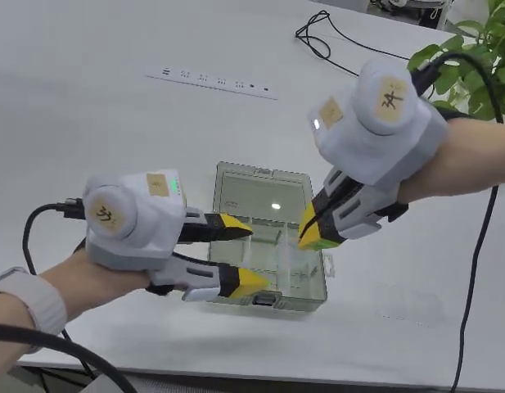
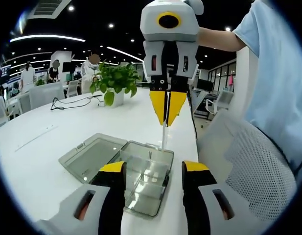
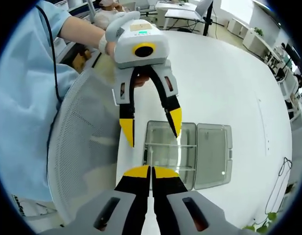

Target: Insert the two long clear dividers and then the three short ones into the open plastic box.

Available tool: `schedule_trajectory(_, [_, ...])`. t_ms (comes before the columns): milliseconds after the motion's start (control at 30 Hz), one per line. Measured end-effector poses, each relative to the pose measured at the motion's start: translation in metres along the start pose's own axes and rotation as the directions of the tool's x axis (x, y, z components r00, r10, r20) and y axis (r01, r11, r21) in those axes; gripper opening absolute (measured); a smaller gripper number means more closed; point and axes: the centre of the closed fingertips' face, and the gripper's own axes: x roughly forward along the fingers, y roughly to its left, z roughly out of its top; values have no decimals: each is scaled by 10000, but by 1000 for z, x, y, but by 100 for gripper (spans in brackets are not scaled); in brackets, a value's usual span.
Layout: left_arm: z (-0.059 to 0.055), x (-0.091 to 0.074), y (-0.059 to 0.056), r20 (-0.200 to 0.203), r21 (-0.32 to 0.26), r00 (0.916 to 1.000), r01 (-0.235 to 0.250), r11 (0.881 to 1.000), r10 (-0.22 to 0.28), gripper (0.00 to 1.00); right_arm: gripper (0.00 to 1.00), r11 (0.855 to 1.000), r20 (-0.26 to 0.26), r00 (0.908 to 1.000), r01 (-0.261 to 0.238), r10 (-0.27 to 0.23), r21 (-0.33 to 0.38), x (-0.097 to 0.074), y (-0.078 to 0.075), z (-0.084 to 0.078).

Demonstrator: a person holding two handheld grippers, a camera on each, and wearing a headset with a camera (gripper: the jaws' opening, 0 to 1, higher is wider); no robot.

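My right gripper [image 1: 309, 238] pinched a divider [image 2: 163, 138] upright over the box [image 1: 304, 295]; my left gripper [image 1: 252, 257] hung at its edge, jaws apart.

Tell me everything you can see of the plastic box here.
The plastic box is shallow, rectangular, clear with a grey tint, lying open on the white table, its hinged lid folded flat beside the base. Inside stand clear dividers. The open left gripper straddles one end; the right gripper, shut on a clear strip, holds it upright over the base.

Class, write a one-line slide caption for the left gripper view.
Shut right tool holds a clear divider upright over the open box; left tool open.
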Motion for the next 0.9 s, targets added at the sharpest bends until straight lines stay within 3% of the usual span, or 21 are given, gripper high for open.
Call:
schedule_trajectory(100, [-6, -5, 7, -153, -68, 9991, -393, 9992, 392, 58, 2, 9998, -45, 10000, 63, -62, 195, 1, -4, 1])
schedule_trajectory(367, [-19, -15, 21, -517, -115, 9932, -1049, 9944, 1041, 79, 2, 9983, -62, 9999, 164, -161, 552, 7, -13, 9])
schedule_trajectory(500, [-29, -21, 31, -823, -11, 9852, -1513, 9885, 1507, 99, 2, 9980, -44, 9999, 148, -146, 608, 13, -19, 15])
schedule_trajectory(567, [-35, -26, 36, -1127, 170, 9791, -1682, 9856, 1690, 100, 2, 9978, -70, 9998, 170, -166, 643, 17, -23, 17])
schedule_trajectory(900, [-42, -40, 40, -1154, 76, 9752, -1892, 9819, 1888, 100, 2, 9961, 35, 9996, 278, -282, 832, 31, -39, 31])
